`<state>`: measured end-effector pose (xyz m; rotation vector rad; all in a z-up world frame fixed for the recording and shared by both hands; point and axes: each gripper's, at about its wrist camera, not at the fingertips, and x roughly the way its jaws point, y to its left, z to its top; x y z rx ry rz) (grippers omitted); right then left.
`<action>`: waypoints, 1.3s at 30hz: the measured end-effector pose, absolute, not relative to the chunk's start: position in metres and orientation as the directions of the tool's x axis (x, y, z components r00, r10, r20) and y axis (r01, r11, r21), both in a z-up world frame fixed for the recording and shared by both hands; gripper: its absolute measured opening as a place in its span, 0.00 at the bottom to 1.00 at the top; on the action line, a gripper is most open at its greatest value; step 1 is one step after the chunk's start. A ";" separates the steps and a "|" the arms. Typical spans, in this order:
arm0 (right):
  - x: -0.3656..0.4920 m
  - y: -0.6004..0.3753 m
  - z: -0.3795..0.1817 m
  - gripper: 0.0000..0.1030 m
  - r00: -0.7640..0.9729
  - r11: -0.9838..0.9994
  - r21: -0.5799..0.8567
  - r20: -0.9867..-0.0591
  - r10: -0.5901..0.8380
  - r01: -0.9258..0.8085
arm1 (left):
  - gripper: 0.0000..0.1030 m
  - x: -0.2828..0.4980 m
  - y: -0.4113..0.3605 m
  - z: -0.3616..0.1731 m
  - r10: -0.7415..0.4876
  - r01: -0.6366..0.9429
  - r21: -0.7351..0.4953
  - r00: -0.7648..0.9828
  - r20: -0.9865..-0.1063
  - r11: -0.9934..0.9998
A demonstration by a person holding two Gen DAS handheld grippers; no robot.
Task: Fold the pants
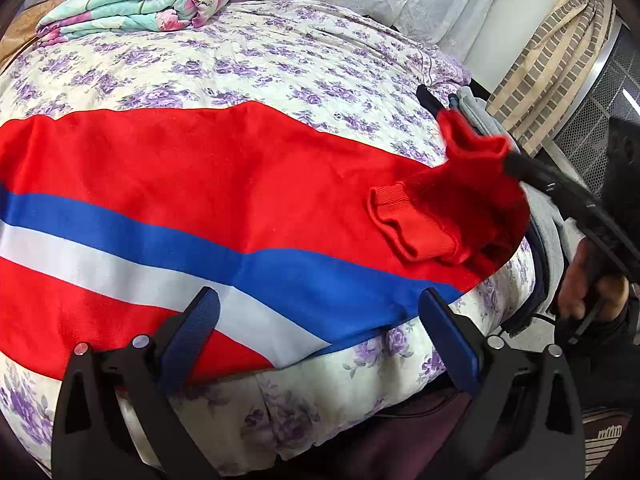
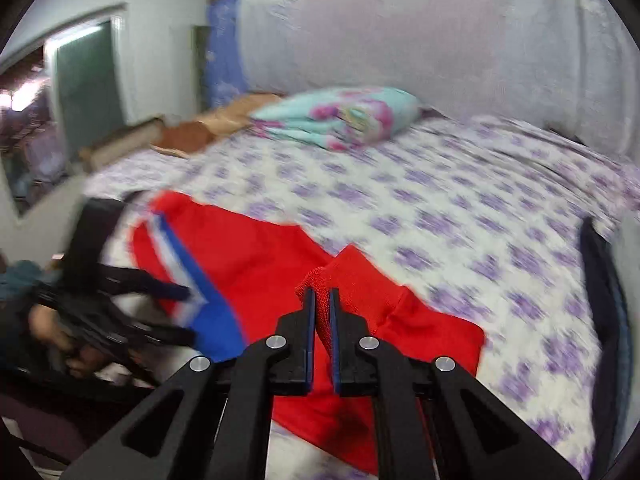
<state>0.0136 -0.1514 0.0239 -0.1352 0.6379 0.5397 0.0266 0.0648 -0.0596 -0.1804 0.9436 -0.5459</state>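
Red pants with a blue and white side stripe lie flat across the bed. My left gripper is open and empty, just above the striped near edge. My right gripper is shut on the red cuff end of the pants and holds it lifted above the bed; it also shows in the left wrist view, gripping the bunched red cloth at the right. In the blurred right wrist view the pants lie to the left, with the left gripper open over the stripe.
The bed has a purple-flowered sheet. A folded floral blanket lies at the far left end. Grey and dark clothes hang at the bed's right edge. A striped curtain is beyond. A white net covers the far wall.
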 end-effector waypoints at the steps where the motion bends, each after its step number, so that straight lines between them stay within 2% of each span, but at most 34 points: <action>1: 0.015 -0.143 0.020 0.07 0.643 0.835 0.050 -0.614 0.458 -0.547 | 0.95 0.027 0.065 -0.060 -0.519 0.363 -0.380 0.464 -0.718 0.851; 6: 0.030 -0.110 -0.053 0.07 0.490 0.792 0.050 -0.762 0.424 -0.608 | 0.95 0.028 0.065 -0.059 -0.520 0.360 -0.384 0.463 -0.718 0.850; 8: 0.027 -0.106 -0.060 0.07 0.495 0.786 0.039 -0.757 0.426 -0.617 | 0.95 0.028 0.065 -0.060 -0.519 0.359 -0.383 0.463 -0.719 0.851; 13: 0.027 -0.102 -0.032 0.06 0.539 0.784 0.033 -0.708 0.456 -0.620 | 0.95 0.028 0.063 -0.061 -0.512 0.357 -0.377 0.463 -0.723 0.855; 17: 0.042 -0.091 -0.056 0.07 0.486 0.780 0.040 -0.762 0.428 -0.625 | 0.95 0.029 0.063 -0.061 -0.514 0.358 -0.379 0.464 -0.721 0.854; 20: 0.036 -0.086 -0.061 0.13 0.498 0.764 0.013 -0.751 0.433 -0.645 | 0.95 0.029 0.063 -0.062 -0.515 0.359 -0.378 0.462 -0.723 0.853; 23: 0.031 -0.088 -0.053 0.24 0.505 0.754 -0.002 -0.744 0.438 -0.657 | 0.95 0.029 0.063 -0.062 -0.513 0.359 -0.376 0.462 -0.723 0.854; 26: 0.020 -0.082 -0.048 0.35 0.539 0.730 -0.103 -0.744 0.394 -0.676 | 0.95 0.029 0.065 -0.062 -0.516 0.362 -0.378 0.463 -0.721 0.852; 29: 0.012 -0.075 -0.050 0.38 0.573 0.696 -0.215 -0.749 0.333 -0.685 | 0.95 0.029 0.065 -0.062 -0.517 0.362 -0.379 0.463 -0.720 0.852; 31: 0.014 -0.070 -0.058 0.36 0.598 0.687 -0.276 -0.749 0.285 -0.672 | 0.95 0.029 0.066 -0.063 -0.517 0.362 -0.379 0.463 -0.720 0.852; 33: 0.018 -0.066 -0.065 0.21 0.611 0.694 -0.302 -0.751 0.249 -0.654 | 0.95 0.029 0.066 -0.063 -0.519 0.362 -0.381 0.462 -0.719 0.851; 35: 0.023 -0.069 -0.061 0.12 0.606 0.714 -0.274 -0.753 0.258 -0.644 | 0.95 0.029 0.065 -0.062 -0.518 0.362 -0.380 0.461 -0.720 0.851; 39: 0.028 -0.079 -0.024 0.11 0.642 0.761 -0.210 -0.693 0.327 -0.614 | 0.95 0.029 0.064 -0.062 -0.518 0.362 -0.380 0.463 -0.719 0.851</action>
